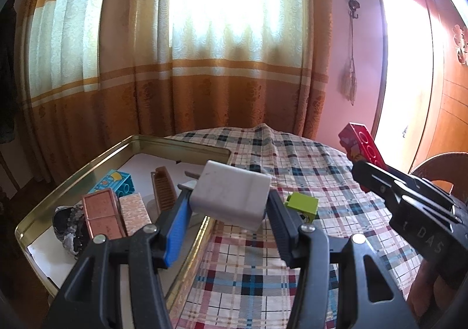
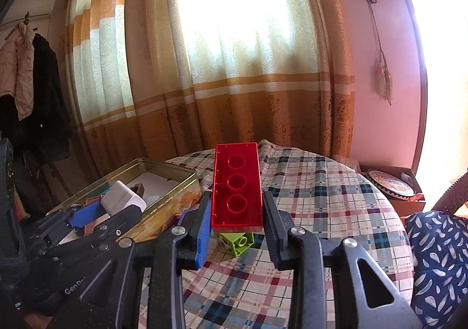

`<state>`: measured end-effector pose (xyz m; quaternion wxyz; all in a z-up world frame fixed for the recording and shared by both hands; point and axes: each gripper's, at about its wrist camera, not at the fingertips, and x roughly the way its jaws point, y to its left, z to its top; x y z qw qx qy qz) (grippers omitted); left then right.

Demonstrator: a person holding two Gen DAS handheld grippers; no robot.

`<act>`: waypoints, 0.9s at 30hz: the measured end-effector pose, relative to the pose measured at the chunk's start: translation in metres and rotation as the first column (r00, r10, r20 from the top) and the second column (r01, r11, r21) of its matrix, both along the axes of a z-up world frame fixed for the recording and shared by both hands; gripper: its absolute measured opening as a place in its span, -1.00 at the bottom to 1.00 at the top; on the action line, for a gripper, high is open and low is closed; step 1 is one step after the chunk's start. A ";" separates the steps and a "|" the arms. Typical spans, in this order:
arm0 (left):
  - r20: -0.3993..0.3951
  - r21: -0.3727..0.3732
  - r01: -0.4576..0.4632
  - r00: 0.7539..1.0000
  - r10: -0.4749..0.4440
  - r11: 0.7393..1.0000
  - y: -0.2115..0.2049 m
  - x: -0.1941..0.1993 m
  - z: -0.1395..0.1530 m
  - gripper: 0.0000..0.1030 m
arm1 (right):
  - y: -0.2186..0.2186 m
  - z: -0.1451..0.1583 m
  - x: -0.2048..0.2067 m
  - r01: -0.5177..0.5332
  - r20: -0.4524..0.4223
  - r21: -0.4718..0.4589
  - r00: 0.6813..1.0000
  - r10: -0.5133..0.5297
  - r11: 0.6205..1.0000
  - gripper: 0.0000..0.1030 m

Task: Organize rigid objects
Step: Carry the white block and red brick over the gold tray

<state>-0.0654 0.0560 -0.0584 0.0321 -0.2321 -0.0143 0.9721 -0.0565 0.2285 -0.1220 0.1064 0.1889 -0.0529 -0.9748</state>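
The left tool (image 1: 229, 206) is clamped on a white wall charger (image 1: 231, 194), its fingers pressing both sides, holding it in the air above the near rim of the gold tin box (image 1: 181, 145). The charger's plug prongs point toward ten o'clock, over the box. Inside the box lie a blue toy brick (image 1: 117, 182), a brown comb (image 1: 163, 191), two copper-pink rectangular blocks (image 1: 102, 213) and a dark glittery object (image 1: 68, 225).

The right tool (image 2: 237, 217) grips a red toy brick (image 2: 237, 185), underside up with three round sockets showing, raised above the plaid-clothed tabletop (image 2: 321, 206). A lime-green toy brick (image 2: 238, 242) rests on the cloth directly under it, at three o'clock from the box.
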 end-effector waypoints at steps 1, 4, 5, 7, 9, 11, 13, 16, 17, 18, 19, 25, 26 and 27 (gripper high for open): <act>0.001 0.001 -0.001 1.000 0.001 1.000 -0.001 0.000 0.000 0.00 | -0.001 0.000 0.000 -0.003 0.000 -0.001 1.000 0.003 1.000 -0.32; 0.000 0.002 -0.002 1.000 0.002 1.000 -0.003 0.001 0.001 0.00 | -0.004 -0.001 0.001 -0.017 0.003 -0.001 1.000 0.017 1.000 -0.32; 0.000 0.002 -0.003 1.000 0.003 1.000 -0.003 0.001 0.001 0.00 | -0.006 -0.001 0.002 -0.022 0.004 -0.001 1.000 0.022 1.000 -0.32; -0.003 0.002 -0.004 1.000 0.004 1.000 -0.005 0.003 0.001 0.00 | -0.010 -0.002 0.003 -0.032 0.008 0.000 0.999 0.032 0.999 -0.32; -0.005 0.000 -0.005 1.000 0.005 1.000 -0.007 0.004 0.002 0.00 | -0.014 -0.002 0.005 -0.037 0.006 0.006 0.999 0.037 0.999 -0.32; -0.008 0.000 -0.006 1.000 0.006 1.000 -0.008 0.005 0.002 0.00 | -0.016 -0.001 0.006 -0.042 0.001 0.006 0.999 0.042 0.999 -0.32; -0.012 -0.003 -0.005 1.000 0.005 1.000 -0.009 0.006 0.002 0.00 | -0.016 -0.002 0.007 -0.044 0.002 0.005 0.999 0.044 0.999 -0.32; -0.018 -0.009 -0.004 1.000 0.004 1.000 -0.008 0.007 0.002 0.00 | -0.017 -0.001 0.008 -0.047 0.000 0.003 0.999 0.047 0.999 -0.32; -0.020 -0.011 -0.003 1.000 0.003 1.000 -0.008 0.008 0.002 0.00 | -0.018 -0.001 0.008 -0.049 0.000 0.003 0.999 0.049 0.999 -0.32; -0.022 -0.012 -0.003 1.000 0.003 1.000 -0.008 0.008 0.001 0.00 | -0.018 -0.002 0.008 -0.051 0.000 0.003 0.999 0.051 0.999 -0.32; -0.023 -0.014 -0.003 1.000 0.003 1.000 -0.008 0.009 0.002 0.00 | -0.019 -0.002 0.008 -0.053 0.000 0.004 0.999 0.053 0.999 -0.32; -0.040 -0.021 -0.003 0.999 0.002 1.000 -0.009 0.014 0.002 0.00 | -0.023 -0.002 0.011 -0.066 -0.003 0.004 0.998 0.066 0.998 -0.32; -0.043 -0.021 -0.004 0.999 0.003 1.000 -0.010 0.014 0.002 0.00 | -0.023 -0.002 0.011 -0.069 -0.003 0.004 0.998 0.069 0.998 -0.32; -0.046 -0.022 -0.005 0.999 0.004 1.000 -0.010 0.015 0.002 0.00 | -0.025 -0.002 0.011 -0.073 -0.003 0.004 0.997 0.073 0.997 -0.32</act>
